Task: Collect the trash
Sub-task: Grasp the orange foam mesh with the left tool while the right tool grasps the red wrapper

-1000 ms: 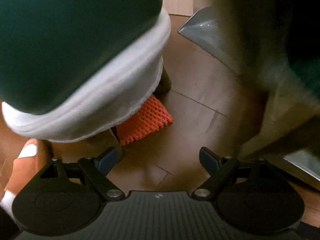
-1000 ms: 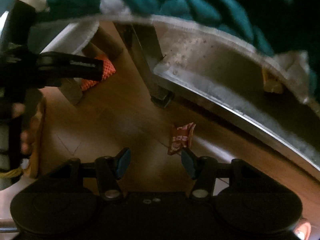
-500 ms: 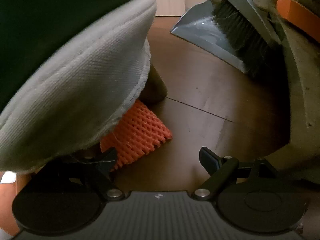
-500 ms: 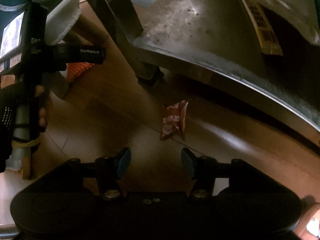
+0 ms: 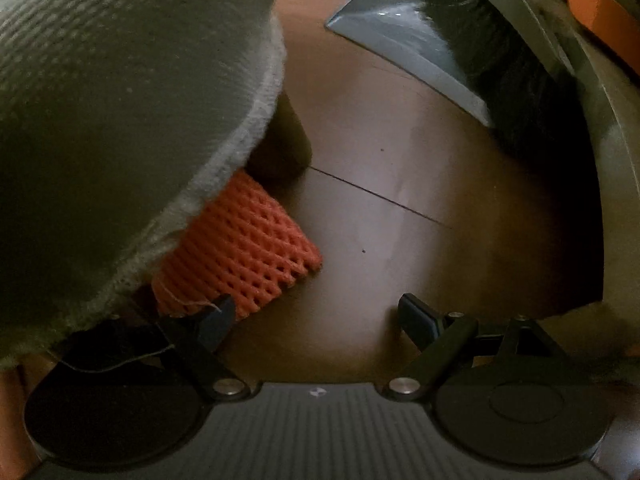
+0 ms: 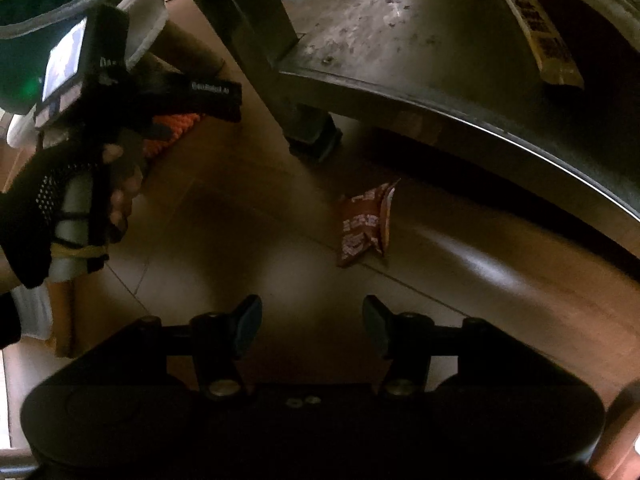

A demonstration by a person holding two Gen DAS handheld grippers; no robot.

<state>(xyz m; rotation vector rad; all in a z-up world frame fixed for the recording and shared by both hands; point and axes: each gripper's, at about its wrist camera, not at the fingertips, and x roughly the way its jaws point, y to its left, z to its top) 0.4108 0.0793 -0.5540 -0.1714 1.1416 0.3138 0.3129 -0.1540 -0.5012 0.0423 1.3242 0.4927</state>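
Note:
An orange foam net (image 5: 240, 252) lies on the brown floor, half hidden under a grey-white cloth edge (image 5: 132, 120). My left gripper (image 5: 316, 316) is open, its left fingertip (image 5: 218, 314) touching the net's near edge. The net also shows in the right wrist view (image 6: 172, 132), behind the left gripper body (image 6: 132, 96). A crumpled red snack wrapper (image 6: 364, 222) lies on the floor under a metal shelf. My right gripper (image 6: 312, 320) is open and empty, a short way in front of the wrapper.
A grey dustpan (image 5: 408, 44) with a dark brush (image 5: 492, 64) leans at the back right. A brown furniture leg (image 5: 284, 140) stands behind the net. A metal shelf (image 6: 440, 60) and its leg (image 6: 280, 60) rise above the wrapper. A yellow labelled packet (image 6: 536, 28) lies on the shelf.
My left gripper has moved forward and low under the cloth, reaching the orange net. My right gripper has backed away a little from the wrapper, which now sits farther ahead.

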